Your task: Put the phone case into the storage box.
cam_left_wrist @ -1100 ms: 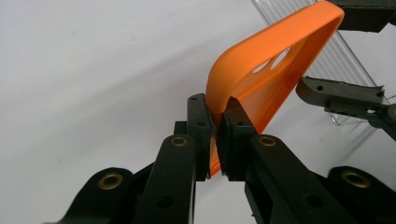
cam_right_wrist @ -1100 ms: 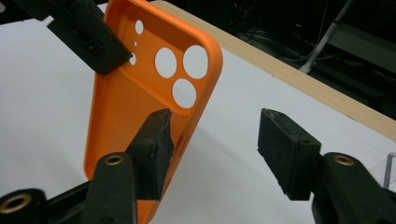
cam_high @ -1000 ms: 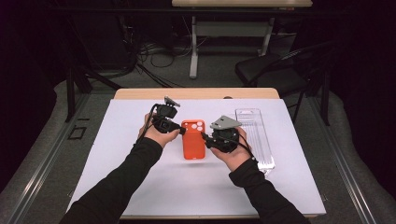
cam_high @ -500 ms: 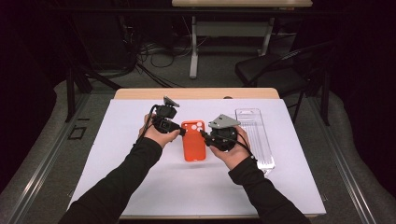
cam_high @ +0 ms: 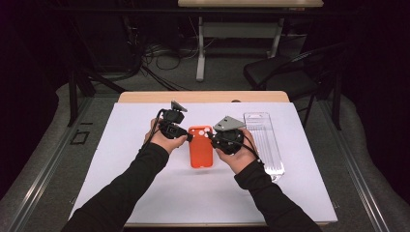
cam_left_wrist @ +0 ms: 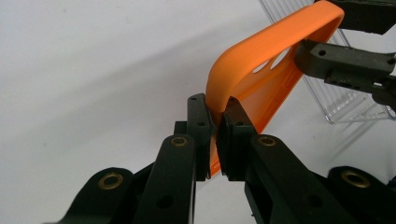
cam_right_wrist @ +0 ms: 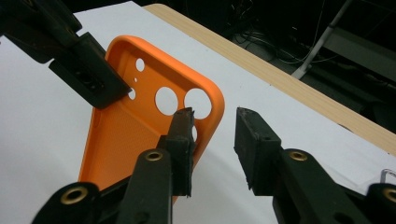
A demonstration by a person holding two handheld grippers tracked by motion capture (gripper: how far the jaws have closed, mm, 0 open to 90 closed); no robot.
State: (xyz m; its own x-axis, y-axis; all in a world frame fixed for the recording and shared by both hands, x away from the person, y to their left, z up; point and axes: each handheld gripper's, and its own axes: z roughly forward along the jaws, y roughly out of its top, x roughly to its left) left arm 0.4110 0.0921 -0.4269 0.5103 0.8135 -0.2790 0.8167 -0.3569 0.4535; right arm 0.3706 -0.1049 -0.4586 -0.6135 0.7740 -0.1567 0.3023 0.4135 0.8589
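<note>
In the left gripper view, the lower part of the orange silicone phone case (cam_left_wrist: 261, 79) disappears behind the clamped black jaws of the left gripper (cam_left_wrist: 215, 135), and the clear ribbed plastic tray (cam_left_wrist: 341, 100) is cut by the top and right edges. In the right gripper view, one jaw of the right gripper (cam_right_wrist: 212, 140) covers part of the case's camera cut-outs, and the case's lower end runs behind that jaw. In the high view, the person's hands hide both grippers' jaw tips, too small to judge.
</note>
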